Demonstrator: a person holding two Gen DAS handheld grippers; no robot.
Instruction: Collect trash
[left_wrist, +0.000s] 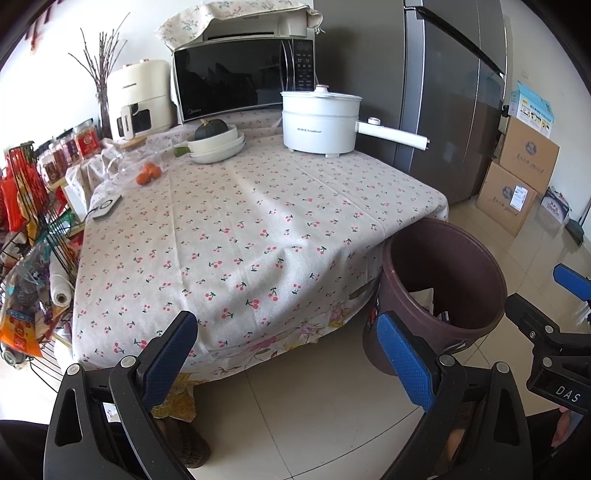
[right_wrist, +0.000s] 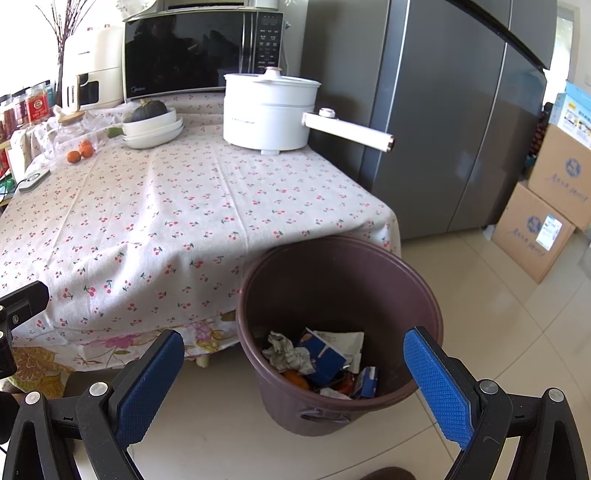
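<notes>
A brown plastic bin (right_wrist: 340, 284) stands on the floor at the table's near right corner. It also shows in the left wrist view (left_wrist: 443, 280). Inside it lie crumpled paper (right_wrist: 286, 352), a blue carton (right_wrist: 323, 360), white paper and orange peel. My right gripper (right_wrist: 293, 376) is open and empty, held over the bin's near side. My left gripper (left_wrist: 286, 354) is open and empty, held in front of the table's near edge, left of the bin. The right gripper (left_wrist: 569, 280) shows at the right edge of the left wrist view.
The table with a cherry-print cloth (left_wrist: 258, 229) holds a white electric pot (left_wrist: 319, 122), stacked bowls with a squash (left_wrist: 216, 142), oranges (left_wrist: 147, 173), a microwave (left_wrist: 243, 81) and an air fryer (left_wrist: 138, 98). A wire rack (left_wrist: 33, 258) stands left; a fridge (right_wrist: 424, 110) and cardboard boxes (right_wrist: 535, 229) stand right.
</notes>
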